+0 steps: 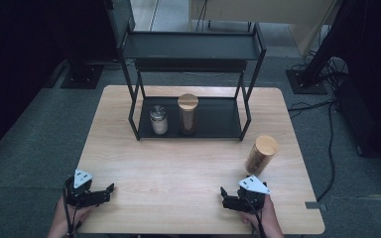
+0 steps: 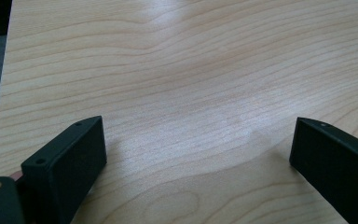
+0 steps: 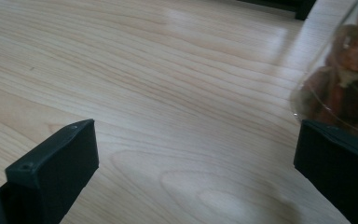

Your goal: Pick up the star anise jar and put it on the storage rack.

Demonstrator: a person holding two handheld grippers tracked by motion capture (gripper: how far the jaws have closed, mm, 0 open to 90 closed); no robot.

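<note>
A tall clear jar with a wooden lid (image 1: 261,154) stands on the wooden table (image 1: 178,168) at the right, just beyond my right gripper (image 1: 224,197). In the right gripper view this jar (image 3: 342,74) holds reddish-brown pieces and rises right behind the right jaw; my right gripper (image 3: 196,144) is open over bare wood. My left gripper (image 1: 106,193) rests near the front left edge. In its own view, the left gripper (image 2: 198,140) is open with nothing between the jaws.
A black two-tier rack (image 1: 218,119) stands at the back of the table. Its lower shelf holds a small metal-lidded jar of white contents (image 1: 158,120) and a tall wooden-lidded jar (image 1: 188,114). Cables (image 1: 322,109) lie on the floor at the right.
</note>
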